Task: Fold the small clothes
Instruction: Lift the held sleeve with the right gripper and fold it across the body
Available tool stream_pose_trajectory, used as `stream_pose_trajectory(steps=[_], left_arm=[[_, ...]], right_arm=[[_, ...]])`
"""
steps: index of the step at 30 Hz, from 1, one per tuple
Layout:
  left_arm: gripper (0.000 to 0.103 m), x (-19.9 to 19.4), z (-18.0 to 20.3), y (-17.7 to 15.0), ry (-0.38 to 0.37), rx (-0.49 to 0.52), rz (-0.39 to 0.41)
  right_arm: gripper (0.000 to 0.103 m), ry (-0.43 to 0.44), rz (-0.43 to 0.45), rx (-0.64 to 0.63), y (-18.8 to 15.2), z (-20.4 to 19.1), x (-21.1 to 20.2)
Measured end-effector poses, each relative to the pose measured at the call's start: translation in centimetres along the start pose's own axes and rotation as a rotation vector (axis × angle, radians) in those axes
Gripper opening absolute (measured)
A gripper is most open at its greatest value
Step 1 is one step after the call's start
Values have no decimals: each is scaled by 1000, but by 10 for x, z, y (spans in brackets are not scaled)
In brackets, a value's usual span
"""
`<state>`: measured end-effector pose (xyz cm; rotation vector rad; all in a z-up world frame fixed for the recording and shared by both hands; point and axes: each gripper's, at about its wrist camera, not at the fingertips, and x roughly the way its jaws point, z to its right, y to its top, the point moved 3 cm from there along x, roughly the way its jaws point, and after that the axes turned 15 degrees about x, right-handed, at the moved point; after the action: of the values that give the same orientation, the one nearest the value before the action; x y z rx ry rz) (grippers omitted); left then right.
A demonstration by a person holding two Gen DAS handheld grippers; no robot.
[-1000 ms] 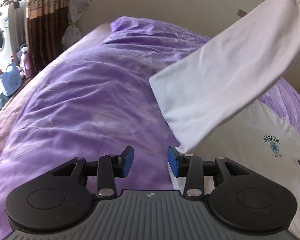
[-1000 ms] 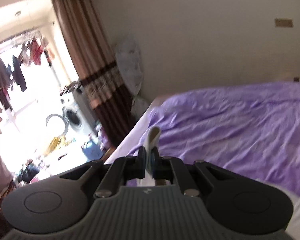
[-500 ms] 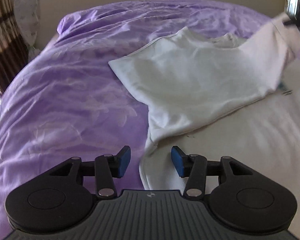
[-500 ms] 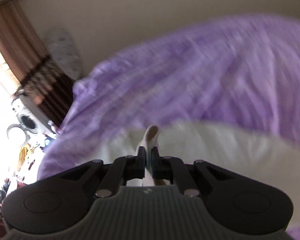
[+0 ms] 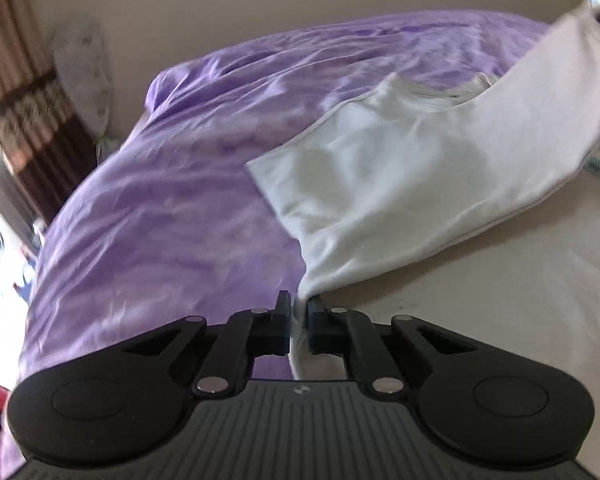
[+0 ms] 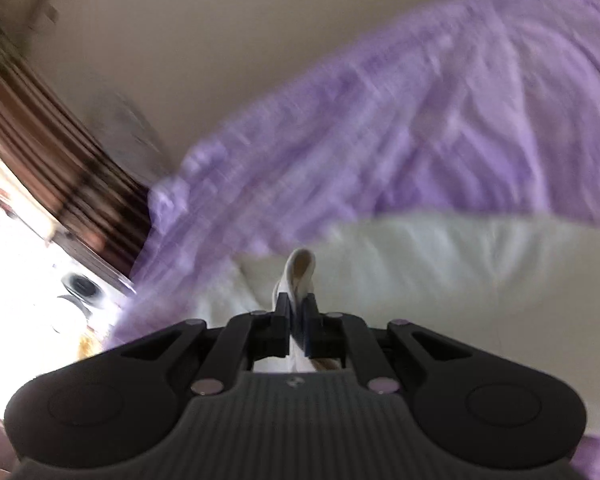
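Left wrist view shows the left tool point(image 5: 299, 312) closing on the white shirt point(image 5: 420, 184) edge, the right tool point(image 6: 298, 316) shut on a thin fold, which could slip out and drop onto the purple bed point(image 5: 172, 208)

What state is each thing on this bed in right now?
Shirt: white, lying on the bed, one side folded over the body, pinched at two spots.
Bedcover: purple, spread out, wrinkled.
Left gripper: fingers closing on the shirt's edge, cloth between them.
Right gripper: shut on a fold of the shirt.
Curtain: brown striped, drawn to the side.
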<state>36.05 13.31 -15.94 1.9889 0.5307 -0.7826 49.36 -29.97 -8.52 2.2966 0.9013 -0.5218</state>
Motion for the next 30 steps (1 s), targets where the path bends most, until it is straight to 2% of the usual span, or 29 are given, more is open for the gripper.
stream_pose_trajectory(steps=[3, 5, 7, 9, 11, 13, 14, 16, 17, 19, 24, 30], left_arm=[[7, 1, -1, -6, -29, -27, -25], [7, 8, 1, -6, -42, -41, -59], [8, 14, -2, -4, -80, -83, -104], [14, 14, -11, -5, -123, -119, -127], [19, 7, -25, -7, -194, -168, -138], [32, -5, -42, -6, -277, -212, -118], [35, -11, -49, -3, -295, -227, -98], [49, -17, -63, 8, -296, -262, -58], [51, -16, -69, 15, -292, -288, -45], [52, -5, -79, 27, -288, -364, -29], [52, 50, -98, 50, -324, -595, 38], [52, 117, -106, 52, -288, -761, 18]], right_arm=[[0, -127, -8, -11, -7, 29, 0], [0, -229, -57, 45, -17, 69, 14], [0, -295, -99, 126, -28, 107, 27], [0, -302, -129, 185, -37, 130, 37], [0, -294, -124, 171, -40, 134, 41], [0, -291, -123, 140, -38, 129, 43], [0, -289, -125, 129, -37, 126, 43], [1, -294, -131, 107, -35, 122, 46], [1, -296, -134, 99, -34, 121, 47], [1, -297, -136, 91, -34, 121, 43], [1, -283, -139, 107, -36, 127, 43], [2, -260, -142, 75, -35, 127, 40]])
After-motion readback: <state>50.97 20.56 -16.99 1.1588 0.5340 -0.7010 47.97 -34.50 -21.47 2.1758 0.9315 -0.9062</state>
